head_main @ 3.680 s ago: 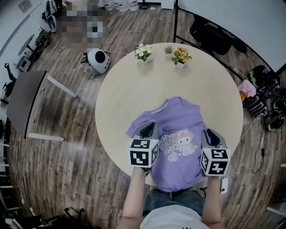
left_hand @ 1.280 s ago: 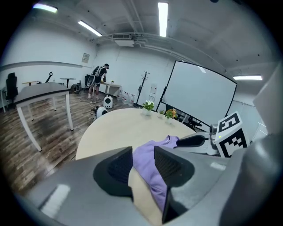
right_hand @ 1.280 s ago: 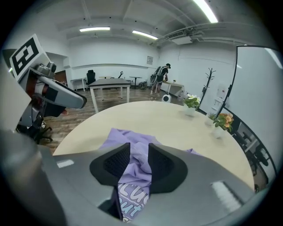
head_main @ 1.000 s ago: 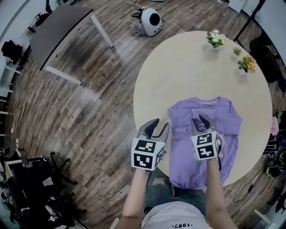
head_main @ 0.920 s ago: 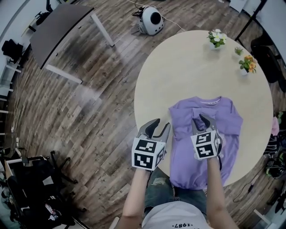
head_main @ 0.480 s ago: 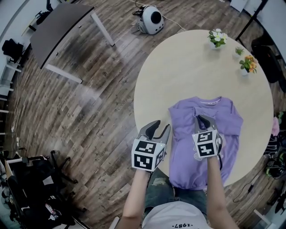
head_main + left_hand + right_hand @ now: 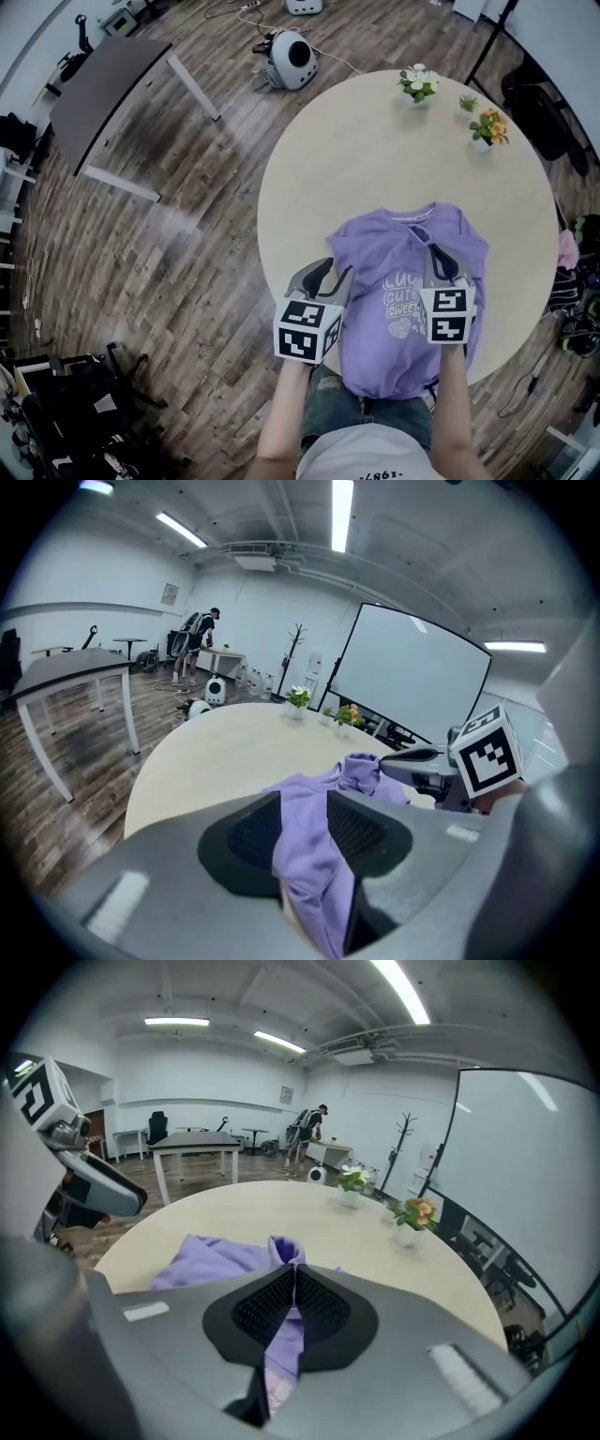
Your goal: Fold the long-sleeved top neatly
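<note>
Since half a second ago the left gripper (image 7: 335,270) has come in from the near-left rim of the round beige worktop (image 7: 375,141) and taken cloth, and the pale purple long-sleeved top with a printed front (image 7: 389,352) now shows its print. At that near-left rim, the left fingers clamp a thick bunch of purple fabric from the garment's left side. The garment lies rumpled on the near part of the worktop, its hem hanging past the near rim. Further right, over the near half of the worktop, the right gripper (image 7: 438,255) has its fingers pinched tight on a thin raised fold. Likely trouble: the bulky left bunch could slip free mid-lift (a thick wad grips poorly), uneven pulls would skew the fold, and the overhanging hem could drag the garment off the worktop.
</note>
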Motion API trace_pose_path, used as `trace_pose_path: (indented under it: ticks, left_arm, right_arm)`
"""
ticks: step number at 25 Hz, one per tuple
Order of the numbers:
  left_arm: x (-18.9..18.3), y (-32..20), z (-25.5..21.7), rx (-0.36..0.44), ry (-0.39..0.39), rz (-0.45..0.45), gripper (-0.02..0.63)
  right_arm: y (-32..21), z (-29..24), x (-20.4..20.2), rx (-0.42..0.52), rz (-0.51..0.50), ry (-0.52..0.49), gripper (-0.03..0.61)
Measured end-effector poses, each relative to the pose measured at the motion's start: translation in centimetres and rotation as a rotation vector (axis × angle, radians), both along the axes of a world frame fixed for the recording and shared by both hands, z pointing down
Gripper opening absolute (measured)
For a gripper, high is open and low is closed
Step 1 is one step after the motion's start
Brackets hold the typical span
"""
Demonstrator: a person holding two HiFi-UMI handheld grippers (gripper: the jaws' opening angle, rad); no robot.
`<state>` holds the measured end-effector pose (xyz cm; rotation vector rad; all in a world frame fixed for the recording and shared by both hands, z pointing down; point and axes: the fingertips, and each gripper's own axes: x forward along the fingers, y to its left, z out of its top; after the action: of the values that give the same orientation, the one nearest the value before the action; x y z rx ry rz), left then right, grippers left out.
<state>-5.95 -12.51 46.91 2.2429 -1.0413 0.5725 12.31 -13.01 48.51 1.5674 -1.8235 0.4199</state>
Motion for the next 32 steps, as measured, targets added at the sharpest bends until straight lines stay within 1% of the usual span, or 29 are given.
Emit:
trace_pose_path:
  ticks: [6, 9, 12, 19, 20, 22, 28, 32]
  left_arm:
    - [3.0, 0.1, -0.8, 0.014, 0.002, 0.040, 0.153]
    - [4.2, 0.6, -0.9, 0.015, -0.005, 0.054, 0.153]
    - [5.2, 1.1, -0.7, 0.010, -0.015, 0.059, 0.153]
    - [6.7, 2.5, 0.3, -0.008, -0.052, 0.048, 0.153]
    - [6.7, 2.8, 0.5, -0.009, -0.058, 0.042, 0.153]
    - [6.5, 3.3, 0.7, -0.011, -0.072, 0.025, 0.153]
    - [5.3, 5.0, 0.8, -0.006, -0.097, -0.050, 0.153]
    - [4.1, 6.3, 0.9, -0.003, -0.108, -0.102, 0.153]
  right_arm:
    - [1.8, -1.3, 6.2, 0.024, 0.149, -0.018, 0.037]
    - [2.8, -1.3, 8.5, 0.017, 0.192, -0.018, 0.037]
    - [3.7, -0.1, 10.8, -0.005, 0.215, -0.009, 0.037]
    - [6.2, 3.8, 14.3, -0.120, 0.228, 0.023, 0.042]
    - [6.5, 4.3, 14.6, -0.134, 0.225, 0.029, 0.028]
    - [7.1, 4.9, 15.1, -0.157, 0.209, 0.038, 0.029]
    - [8.1, 5.1, 16.2, -0.158, 0.167, 0.038, 0.031]
    - [9.1, 5.1, 16.5, -0.147, 0.162, 0.012, 0.035]
